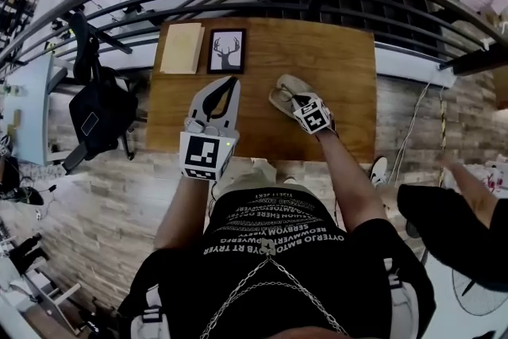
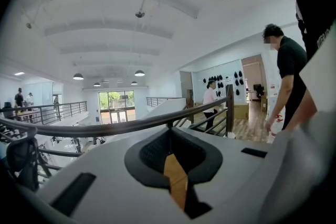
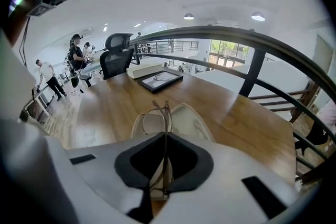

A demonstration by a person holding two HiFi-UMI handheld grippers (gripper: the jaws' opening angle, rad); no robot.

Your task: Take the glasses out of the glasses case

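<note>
Right gripper view: the right gripper [image 3: 166,136] has its jaws closed on the glasses [image 3: 165,112]. The thin wire frame stands edge-on between them and sticks out past the tips. Just beyond and below the glasses, the pale case [image 3: 195,124] lies open on the table [image 3: 102,107]. In the left gripper view, the left gripper [image 2: 169,132] has its jaws closed with nothing between them, beside the case.
</note>
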